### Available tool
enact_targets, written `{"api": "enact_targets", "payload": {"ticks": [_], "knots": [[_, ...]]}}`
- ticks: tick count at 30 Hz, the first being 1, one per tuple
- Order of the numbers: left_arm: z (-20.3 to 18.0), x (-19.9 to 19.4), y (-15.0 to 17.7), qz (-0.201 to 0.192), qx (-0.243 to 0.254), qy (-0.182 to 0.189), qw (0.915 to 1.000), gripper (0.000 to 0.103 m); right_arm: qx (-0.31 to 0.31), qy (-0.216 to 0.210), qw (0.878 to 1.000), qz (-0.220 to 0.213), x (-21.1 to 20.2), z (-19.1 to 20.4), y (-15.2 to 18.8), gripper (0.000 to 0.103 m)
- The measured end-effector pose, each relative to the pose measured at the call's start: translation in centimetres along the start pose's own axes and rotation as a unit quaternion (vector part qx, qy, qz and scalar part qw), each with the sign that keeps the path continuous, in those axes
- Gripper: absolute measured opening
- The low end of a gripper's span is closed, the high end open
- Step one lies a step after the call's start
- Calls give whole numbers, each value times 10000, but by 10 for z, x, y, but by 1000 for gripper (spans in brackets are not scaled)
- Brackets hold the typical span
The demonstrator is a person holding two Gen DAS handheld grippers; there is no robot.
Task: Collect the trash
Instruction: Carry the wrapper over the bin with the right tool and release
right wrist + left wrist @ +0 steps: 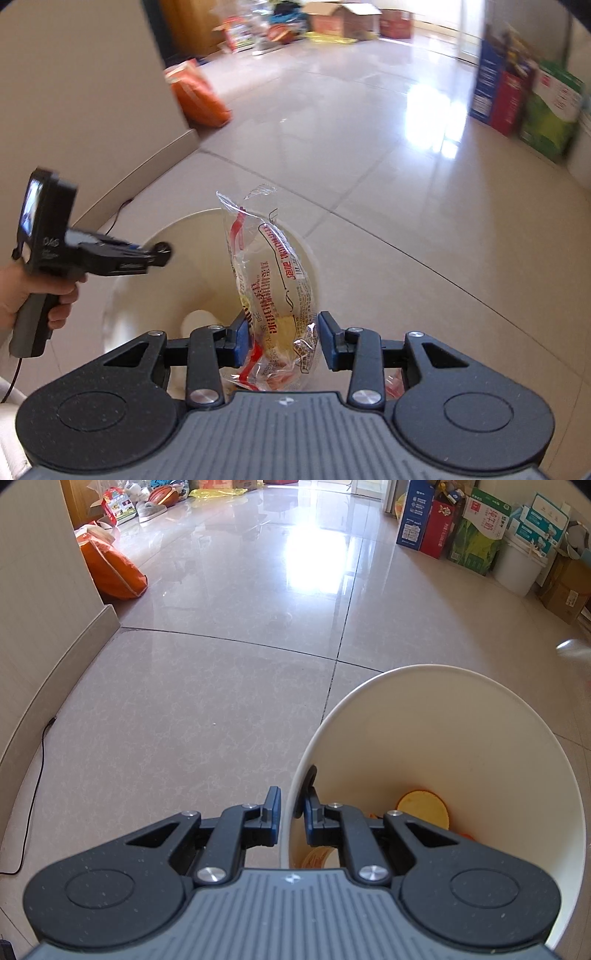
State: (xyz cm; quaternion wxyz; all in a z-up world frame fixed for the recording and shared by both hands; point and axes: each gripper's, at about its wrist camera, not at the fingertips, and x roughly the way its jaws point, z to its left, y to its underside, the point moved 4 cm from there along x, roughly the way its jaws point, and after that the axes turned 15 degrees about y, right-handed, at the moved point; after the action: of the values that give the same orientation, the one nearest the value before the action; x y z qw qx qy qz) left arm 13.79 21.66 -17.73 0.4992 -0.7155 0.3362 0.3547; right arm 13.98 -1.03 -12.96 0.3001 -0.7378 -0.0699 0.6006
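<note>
My left gripper [291,806] is shut on the rim of a white paper bucket [461,738], one finger inside the wall and one outside. Orange and yellow trash [423,808] lies at the bucket's bottom. In the right wrist view, my right gripper [282,338] is shut on a clear plastic wrapper [273,266] with red print. The wrapper stands upright between the blue pads, above the bucket [177,251]. A hand [22,295] holds the left gripper [162,254] at the bucket's left rim.
An orange bag [114,572] leans by the wall corner at the left. Cartons and boxes [417,517] and a white pail [517,568] line the right wall. A black cable [37,775] runs along the left skirting. More boxes and clutter sit at the far end.
</note>
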Motion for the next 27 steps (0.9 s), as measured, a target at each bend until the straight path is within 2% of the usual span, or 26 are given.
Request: {"api": "enact_targets", "payload": {"ticks": [4, 6, 7, 8, 11, 17, 27], "knots": [[1, 0, 0, -1, 7, 1, 10000, 12, -65, -114, 9999, 58, 8, 23, 12, 45], [1, 0, -1, 0, 13, 9, 10000, 12, -170, -77, 9998, -21, 15, 36, 11, 59], [2, 0, -1, -1, -10, 18, 10000, 12, -218, -14, 9998, -41, 17, 41, 9, 73], [2, 0, 0, 0, -24, 23, 10000, 12, -277, 22, 9995, -132, 16, 44, 8, 78], [2, 1, 0, -1, -20, 17, 10000, 12, -293, 73, 9992, -265, 16, 46, 2, 85], [1, 2, -1, -1, -35, 14, 10000, 12, -64, 53, 9998, -162, 20, 33, 1, 86], [2, 2, 1, -4, -57, 15, 10000, 12, -43, 90, 9998, -175, 23, 28, 5, 86]]}}
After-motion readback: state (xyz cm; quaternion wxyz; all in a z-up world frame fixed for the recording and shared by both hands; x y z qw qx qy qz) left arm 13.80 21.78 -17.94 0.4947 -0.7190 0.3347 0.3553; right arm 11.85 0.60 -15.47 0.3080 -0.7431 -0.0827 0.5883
